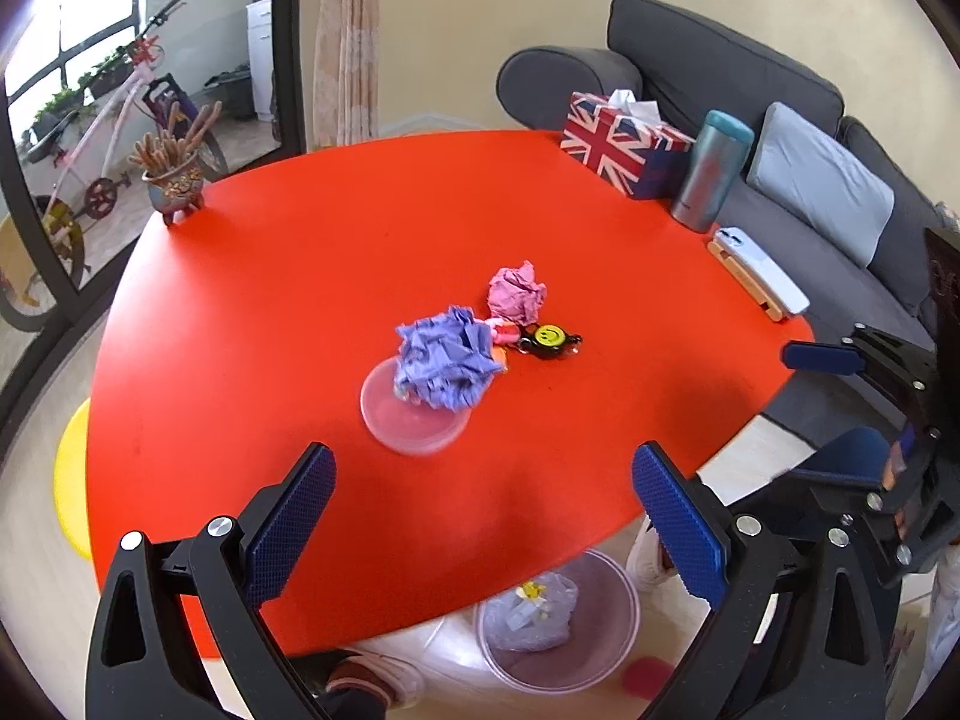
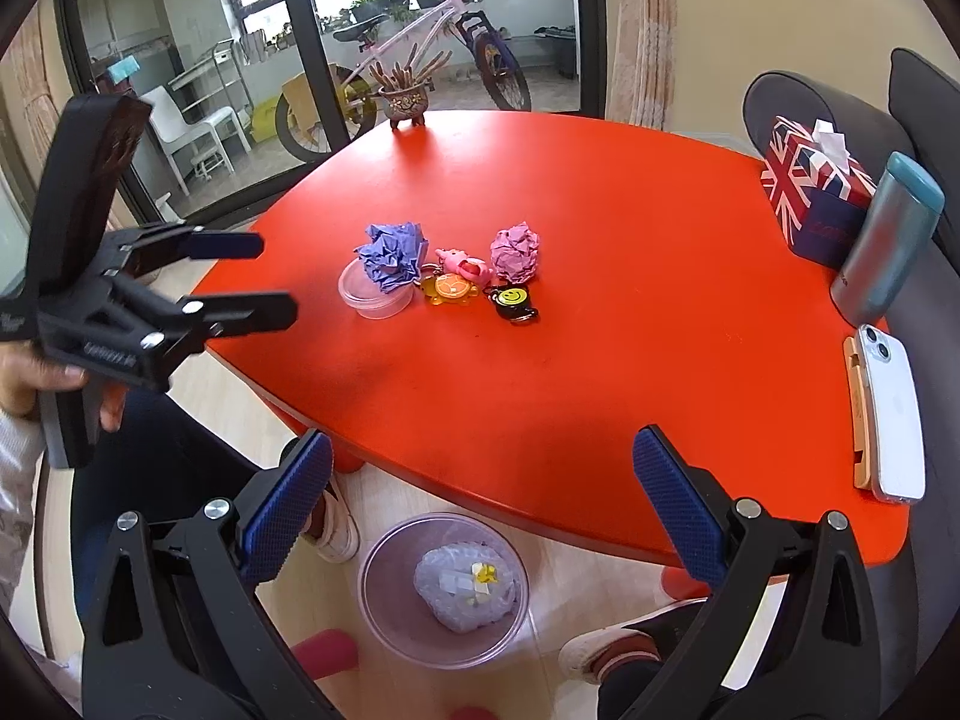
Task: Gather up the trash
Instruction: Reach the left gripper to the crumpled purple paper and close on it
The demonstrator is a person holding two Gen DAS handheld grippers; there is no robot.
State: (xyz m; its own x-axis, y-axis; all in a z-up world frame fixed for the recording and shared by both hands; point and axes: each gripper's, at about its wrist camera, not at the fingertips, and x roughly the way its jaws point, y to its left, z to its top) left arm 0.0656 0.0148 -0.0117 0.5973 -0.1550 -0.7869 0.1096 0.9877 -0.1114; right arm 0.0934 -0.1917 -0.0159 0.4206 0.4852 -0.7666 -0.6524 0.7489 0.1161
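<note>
A crumpled purple paper ball (image 1: 447, 360) (image 2: 393, 255) rests on a clear plastic container (image 1: 414, 420) (image 2: 373, 294) mid-table. A crumpled pink paper ball (image 1: 517, 294) (image 2: 516, 252) lies just beyond it, by several keychains (image 1: 549, 339) (image 2: 480, 288). Below the table's near edge stands a clear trash bin (image 1: 612, 648) (image 2: 384, 594) holding a bagged wad. My left gripper (image 1: 483, 525) (image 2: 264, 276) is open above the near table edge, nothing between its fingers. My right gripper (image 2: 483, 516) (image 1: 840, 402) is open over the bin and table edge, also holding nothing.
On the red table (image 1: 300, 300) (image 2: 600, 330) stand a Union Jack tissue box (image 1: 624, 141) (image 2: 810, 192), a teal flask (image 1: 711, 171) (image 2: 888, 240), a phone on a stand (image 1: 759, 279) (image 2: 888, 414) and a small plant pot (image 1: 174, 180) (image 2: 405, 96). A grey sofa (image 1: 750, 78) stands behind; the person's shoes (image 2: 606, 654) are near the bin.
</note>
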